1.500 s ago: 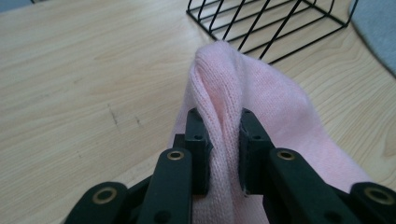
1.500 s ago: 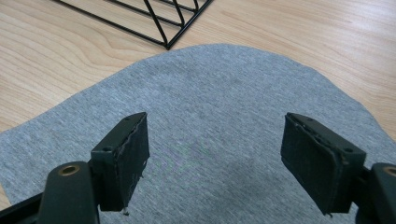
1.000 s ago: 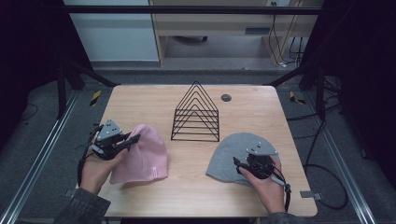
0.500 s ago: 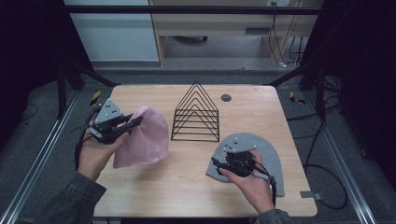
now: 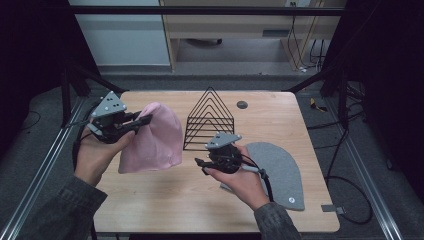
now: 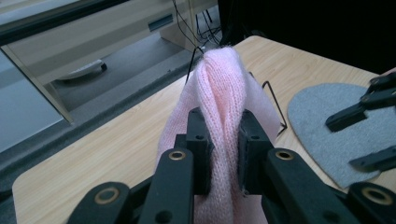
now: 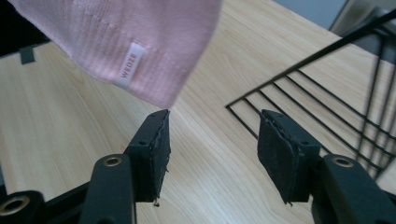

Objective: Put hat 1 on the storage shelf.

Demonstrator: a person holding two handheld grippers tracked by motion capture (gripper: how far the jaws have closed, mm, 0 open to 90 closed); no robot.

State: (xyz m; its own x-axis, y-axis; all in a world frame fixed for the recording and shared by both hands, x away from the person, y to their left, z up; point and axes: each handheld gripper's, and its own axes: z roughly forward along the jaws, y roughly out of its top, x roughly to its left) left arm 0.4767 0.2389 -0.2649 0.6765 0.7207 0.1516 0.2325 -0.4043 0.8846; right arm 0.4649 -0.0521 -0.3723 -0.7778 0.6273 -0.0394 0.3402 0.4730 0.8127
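My left claw (image 5: 141, 120) is clamped on a bunched fold of the pink hat (image 5: 152, 140), which hangs off the table left of the wire rack (image 5: 210, 120). My right claw (image 5: 201, 164) has just been closing with nothing between its jaws, in front of the rack, near the hat's lower corner. The grey hat (image 5: 280, 170) lies flat, right of it.

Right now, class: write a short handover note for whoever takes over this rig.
Left hand-held gripper: shut on the pink hat, lifted off the table.
Right hand-held gripper: open, nothing between its jaws, which have just been closing; it is near the hat's lower corner.
Grey hat: flat on the table, right of the wire rack.
Done: pink hat picked up.
Left: probably grip its lower edge.
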